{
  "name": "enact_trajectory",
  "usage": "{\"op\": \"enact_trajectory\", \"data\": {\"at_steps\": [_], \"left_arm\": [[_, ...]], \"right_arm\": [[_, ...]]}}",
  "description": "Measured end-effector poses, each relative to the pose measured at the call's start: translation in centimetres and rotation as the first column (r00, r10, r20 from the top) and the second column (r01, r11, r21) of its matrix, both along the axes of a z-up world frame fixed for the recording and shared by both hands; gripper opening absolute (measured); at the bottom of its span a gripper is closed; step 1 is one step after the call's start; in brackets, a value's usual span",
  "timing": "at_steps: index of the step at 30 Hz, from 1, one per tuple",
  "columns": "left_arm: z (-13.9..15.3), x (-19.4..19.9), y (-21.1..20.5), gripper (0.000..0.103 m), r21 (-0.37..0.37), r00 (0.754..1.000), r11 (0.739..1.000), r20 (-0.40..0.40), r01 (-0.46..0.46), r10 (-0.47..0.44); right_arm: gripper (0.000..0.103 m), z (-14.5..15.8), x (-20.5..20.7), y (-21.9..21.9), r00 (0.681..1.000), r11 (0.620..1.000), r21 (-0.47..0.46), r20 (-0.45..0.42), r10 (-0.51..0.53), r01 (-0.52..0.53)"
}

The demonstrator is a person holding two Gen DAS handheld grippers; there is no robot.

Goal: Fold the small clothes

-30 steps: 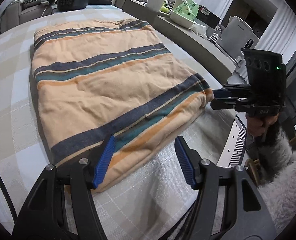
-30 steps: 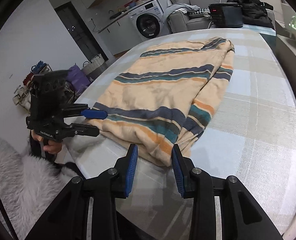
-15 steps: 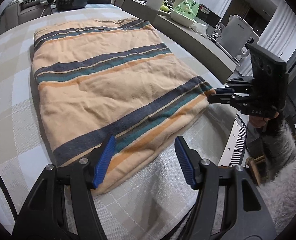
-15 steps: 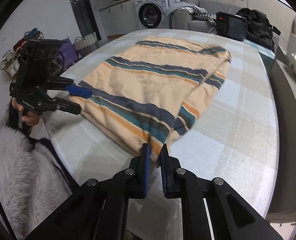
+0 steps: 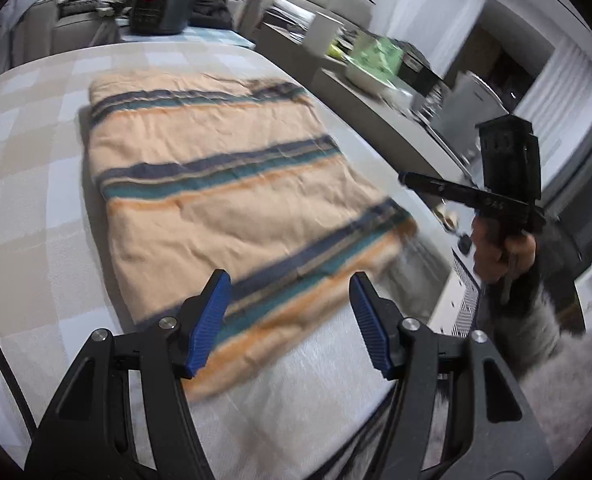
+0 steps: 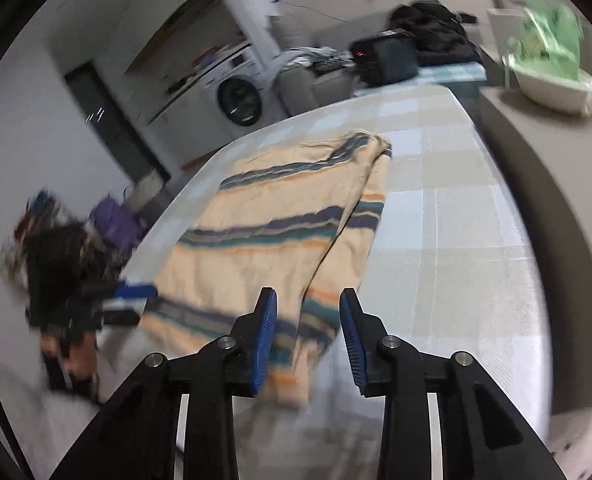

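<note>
- Right gripper (image 6: 307,340) is opening again after a brief pinch, nothing between its jaws; striped cloth (image 5: 232,200) lies released at twelve o'clock.
- Left gripper (image 5: 290,324) stays apart, empty, so this fold seems finished.

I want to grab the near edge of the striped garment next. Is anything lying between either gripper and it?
Nothing visible. The striped garment lies just beyond the left gripper and right gripper, with only bare tablecloth around it.
</note>
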State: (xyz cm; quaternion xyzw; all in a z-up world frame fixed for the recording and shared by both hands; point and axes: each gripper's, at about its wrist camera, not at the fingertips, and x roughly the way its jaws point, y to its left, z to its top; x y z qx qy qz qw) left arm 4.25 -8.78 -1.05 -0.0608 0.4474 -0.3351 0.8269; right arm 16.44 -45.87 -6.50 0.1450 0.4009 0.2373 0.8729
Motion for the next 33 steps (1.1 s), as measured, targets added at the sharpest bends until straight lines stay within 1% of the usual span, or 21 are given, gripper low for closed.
{"op": "enact_trajectory", "data": {"at_steps": [2, 3, 6, 8, 9, 10, 11, 13, 15, 16, 18, 19, 20, 21, 22, 23, 24, 26, 28, 30, 33], "left_arm": [[-0.6, 0.5, -0.5, 0.059, 0.023, 1.000, 1.000, -0.009, -0.007, 0.007], [-1.1, 0.6, -1.0, 0.059, 0.055, 1.000, 0.998, -0.007, -0.010, 0.010], [-2.3, 0.6, -1.9, 0.059, 0.141, 1.000, 0.990, -0.001, -0.007, 0.007], [-2.6, 0.2, -2.4, 0.059, 0.172, 1.000, 0.985, 0.025, 0.002, -0.006], [-2.6, 0.1, -2.6, 0.059, 0.187, 0.999, 0.982, 0.031, 0.007, -0.013], [-2.6, 0.1, -2.7, 0.059, 0.196, 0.999, 0.981, 0.035, 0.011, -0.018], [-2.6, 0.1, -2.7, 0.059, 0.195, 0.999, 0.981, 0.035, 0.012, -0.019], [-2.7, 0.2, -2.4, 0.059, 0.179, 0.999, 0.984, 0.028, 0.011, -0.016], [-2.7, 0.3, -2.2, 0.059, 0.161, 1.000, 0.987, 0.019, 0.009, -0.013], [-2.7, 0.4, -2.0, 0.059, 0.153, 1.000, 0.988, 0.015, 0.008, -0.010], [-2.6, 0.5, -1.8, 0.059, 0.147, 1.000, 0.989, 0.001, 0.007, -0.007], [-2.4, 0.6, -1.5, 0.059, 0.145, 1.000, 0.989, -0.011, 0.001, 0.001], [-2.2, 0.7, -1.2, 0.059, 0.141, 1.000, 0.990, -0.020, -0.010, 0.013], [-2.0, 0.8, -1.0, 0.059, 0.138, 0.999, 0.990, -0.022, -0.021, 0.024], [-1.7, 0.9, -0.7, 0.059, 0.137, 0.999, 0.990, -0.022, -0.039, 0.042], [-1.3, 1.0, -0.3, 0.059, 0.136, 0.998, 0.989, -0.015, -0.062, 0.065], [-0.9, 1.1, 0.1, 0.059, 0.136, 0.996, 0.987, -0.003, -0.089, 0.091], [-0.4, 1.3, 0.8, 0.059, 0.140, 0.990, 0.980, 0.022, -0.139, 0.138], [-0.2, 1.8, 1.4, 0.060, 0.151, 0.983, 0.971, 0.036, -0.185, 0.182], [-0.5, 2.2, 2.0, 0.060, 0.169, 0.975, 0.960, 0.039, -0.222, 0.219], [-1.4, 2.9, 2.7, 0.060, 0.188, 0.966, 0.948, 0.013, -0.256, 0.259]], "right_arm": [[0.033, -0.8, 1.6, 1.0, 1.000, 1.000, 0.030, -0.029, -0.008, 0.009], [0.033, -1.2, 2.5, 1.6, 0.999, 0.999, 0.050, -0.047, -0.002, 0.004], [0.033, -2.3, 4.6, 2.7, 0.994, 0.999, 0.023, -0.100, -0.032, 0.034], [0.031, -3.4, 5.8, 2.9, 0.987, 0.998, 0.035, -0.153, -0.053, 0.059], [0.024, -3.5, 5.8, 3.0, 0.987, 0.997, 0.044, -0.150, -0.063, 0.070], [0.018, -3.2, 5.7, 3.1, 0.989, 0.996, 0.040, -0.128, -0.070, 0.075], [0.007, -2.9, 5.4, 3.3, 0.992, 0.997, 0.034, -0.104, -0.071, 0.075], [0.004, -1.7, 4.6, 3.6, 0.996, 0.997, 0.022, -0.030, -0.079, 0.080], [0.002, -1.4, 4.3, 3.5, 0.994, 0.994, -0.025, -0.023, -0.108, 0.107], [0.002, -1.8, 4.5, 3.5, 0.991, 0.990, -0.067, -0.043, -0.128, 0.125], [0.002, -2.6, 4.7, 3.1, 0.976, 0.961, -0.200, -0.065, -0.206, 0.189], [0.003, -2.8, 4.6, 2.6, 0.975, 0.967, -0.170, -0.086, -0.206, 0.189], [0.012, -2.8, 4.3, 2.0, 0.975, 0.977, -0.107, -0.108, -0.196, 0.185], [0.025, -2.8, 4.1, 1.5, 0.974, 0.982, -0.056, -0.127, -0.188, 0.182], [0.031, -2.6, 3.6, 1.0, 0.973, 0.982, -0.026, -0.131, -0.189, 0.187], [0.040, -2.4, 3.3, 0.7, 0.974, 0.982, -0.012, -0.121, -0.189, 0.189], [0.046, -2.2, 3.0, 0.5, 0.976, 0.982, 0.001, -0.114, -0.188, 0.189], [0.047, -2.0, 2.3, -0.1, 0.979, 0.984, 0.040, -0.120, -0.167, 0.173], [0.047, -2.2, 2.3, 0.2, 0.979, 0.985, 0.071, -0.142, -0.144, 0.156], [0.047, -2.6, 2.1, 0.9, 0.980, 0.988, 0.061, -0.149, -0.130, 0.141], [0.047, -3.1, 1.7, 1.5, 0.982, 0.992, 0.064, -0.164, -0.097, 0.109]]}}
